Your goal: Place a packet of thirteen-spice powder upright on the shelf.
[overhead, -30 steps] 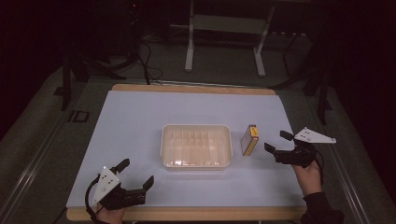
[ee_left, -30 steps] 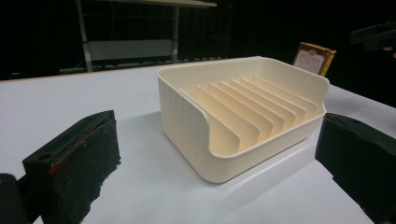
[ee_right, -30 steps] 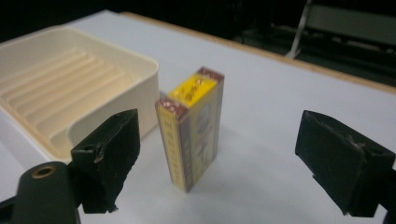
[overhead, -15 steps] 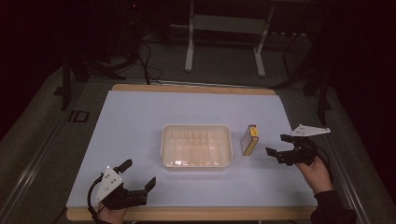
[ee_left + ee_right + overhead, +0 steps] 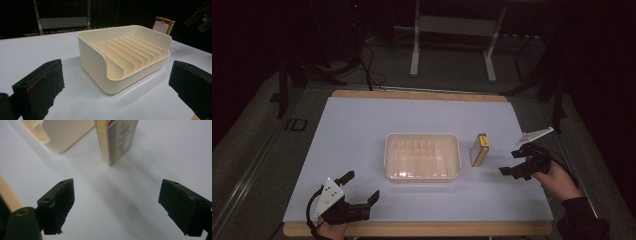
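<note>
A small yellow box (image 5: 479, 150) stands up on its end on the white surface (image 5: 362, 130), just beside the right side of the cream tray (image 5: 422, 156) but not touching it. The right hand-held gripper (image 5: 517, 162) is near the box, on the side away from the tray, and it points toward the box. Its two black jaws are spread wide with nothing between them. In the right gripper view the box (image 5: 117, 140) stands straight ahead, a little past the jaw tips and about in the middle of the gap. The box is tall and thin, so its long way goes up, and a narrow edge faces this hand-held gripper. The left hand-held gripper (image 5: 359, 192) sits at the near left corner of the surface, well apart from the box, with the tray in between. Its jaws are spread wide too and hold nothing. I think the right one is the better one to reach the box, since it is much nearer.
</note>
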Demonstrator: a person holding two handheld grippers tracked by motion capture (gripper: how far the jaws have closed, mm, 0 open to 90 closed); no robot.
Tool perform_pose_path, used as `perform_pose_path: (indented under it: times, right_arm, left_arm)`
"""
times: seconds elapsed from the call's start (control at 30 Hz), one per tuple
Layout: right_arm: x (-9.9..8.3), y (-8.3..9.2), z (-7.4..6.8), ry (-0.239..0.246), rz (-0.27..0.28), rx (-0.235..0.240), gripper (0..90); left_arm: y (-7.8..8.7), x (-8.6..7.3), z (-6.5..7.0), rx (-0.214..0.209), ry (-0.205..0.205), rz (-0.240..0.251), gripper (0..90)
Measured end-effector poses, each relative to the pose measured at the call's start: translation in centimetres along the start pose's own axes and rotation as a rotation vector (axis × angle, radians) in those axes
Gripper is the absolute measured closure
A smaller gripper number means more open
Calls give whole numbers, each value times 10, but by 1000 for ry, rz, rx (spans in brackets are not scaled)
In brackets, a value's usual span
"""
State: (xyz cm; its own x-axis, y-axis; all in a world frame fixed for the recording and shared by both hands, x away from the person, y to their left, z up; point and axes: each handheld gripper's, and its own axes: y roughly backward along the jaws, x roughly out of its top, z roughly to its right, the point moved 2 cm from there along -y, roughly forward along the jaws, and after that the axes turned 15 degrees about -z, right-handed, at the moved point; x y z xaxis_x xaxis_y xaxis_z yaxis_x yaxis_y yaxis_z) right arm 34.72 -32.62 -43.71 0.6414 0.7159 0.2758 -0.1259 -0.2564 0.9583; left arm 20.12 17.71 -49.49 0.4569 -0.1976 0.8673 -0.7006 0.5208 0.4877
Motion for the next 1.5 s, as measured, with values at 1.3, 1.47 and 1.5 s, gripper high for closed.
perform_pose_path:
  times: [1.3, 1.47, 1.5]
  right_arm:
    - [4, -15, -33, 495, -463, 74, 141]
    - [8, -13, -41, 556, -449, 66, 130]
    - [9, -13, -42, 567, -452, 68, 130]
  left_arm:
    - [-2, 0, 1, -21, -2, -8, 0]
    - [-2, 0, 2, -25, -3, -10, 0]
    - [-2, 0, 2, -25, -5, -11, 0]
